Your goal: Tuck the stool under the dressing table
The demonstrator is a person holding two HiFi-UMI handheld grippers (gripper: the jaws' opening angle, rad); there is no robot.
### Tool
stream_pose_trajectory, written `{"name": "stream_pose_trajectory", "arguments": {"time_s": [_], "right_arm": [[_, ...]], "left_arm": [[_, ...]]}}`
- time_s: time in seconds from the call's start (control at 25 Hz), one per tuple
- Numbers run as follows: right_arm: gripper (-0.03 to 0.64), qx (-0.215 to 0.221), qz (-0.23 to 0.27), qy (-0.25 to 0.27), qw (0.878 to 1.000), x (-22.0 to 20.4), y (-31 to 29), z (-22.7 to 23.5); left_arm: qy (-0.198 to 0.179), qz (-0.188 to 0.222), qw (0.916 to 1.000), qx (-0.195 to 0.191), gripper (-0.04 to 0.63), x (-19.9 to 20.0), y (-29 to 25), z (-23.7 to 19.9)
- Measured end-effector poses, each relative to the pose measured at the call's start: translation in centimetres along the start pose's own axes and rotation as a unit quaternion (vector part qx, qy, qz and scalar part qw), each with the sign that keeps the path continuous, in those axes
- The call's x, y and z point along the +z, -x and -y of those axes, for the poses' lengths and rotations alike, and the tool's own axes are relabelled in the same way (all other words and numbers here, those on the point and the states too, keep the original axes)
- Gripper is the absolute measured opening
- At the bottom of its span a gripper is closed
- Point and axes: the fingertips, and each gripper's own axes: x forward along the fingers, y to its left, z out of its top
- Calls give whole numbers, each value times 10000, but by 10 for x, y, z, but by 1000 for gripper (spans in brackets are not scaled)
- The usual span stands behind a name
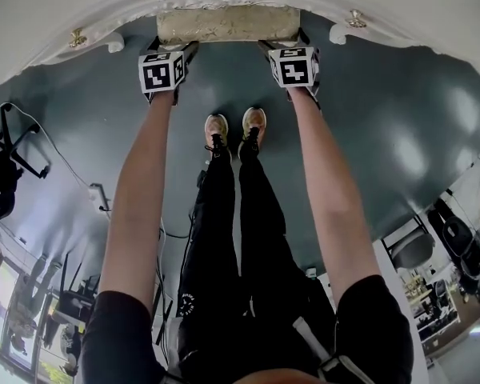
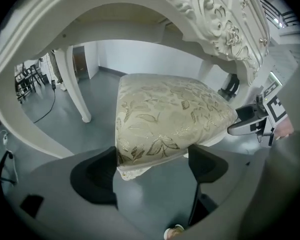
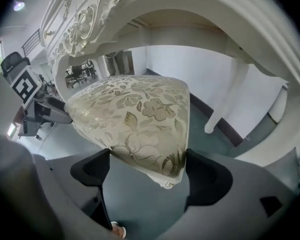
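Two corners of the stool (image 1: 228, 24), one clamped in each: left hand-held gripper (image 2: 152, 166), right hand-held gripper (image 3: 147, 170).

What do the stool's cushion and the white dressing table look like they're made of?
Cream floral stool cushion: woven brocade-like fabric, slightly shiny gold leaf pattern, soft bulging edges. White carved dressing table: probably painted wood or moulded resin; smooth satin white over scrollwork.

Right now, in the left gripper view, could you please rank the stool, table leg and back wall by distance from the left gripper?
1. stool, its corner between the fingers.
2. table leg, beyond it, left.
3. back wall, farthest, behind both.
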Motion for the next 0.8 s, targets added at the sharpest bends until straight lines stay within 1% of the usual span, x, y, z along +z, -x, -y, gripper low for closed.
{"name": "stream_pose_trajectory", "arguments": {"time_s": [0.08,0.2,0.4,0.6,0.8], "right_arm": [[495,-163,-89,-70,9998,1,2,0],[483,-314,-134,-35,9994,8,6,0],[459,-567,51,-113,9983,18,2,10],[454,-659,223,-208,9974,29,-4,16],[453,-756,345,-265,9962,30,-2,18]], "left_arm": [[61,2,9999,130,466,1,1,1],[122,50,9994,334,462,3,1,1],[166,270,9976,621,454,14,-5,3],[174,485,9960,737,449,28,-11,-1],[177,633,9948,776,449,30,-11,-1]]}}
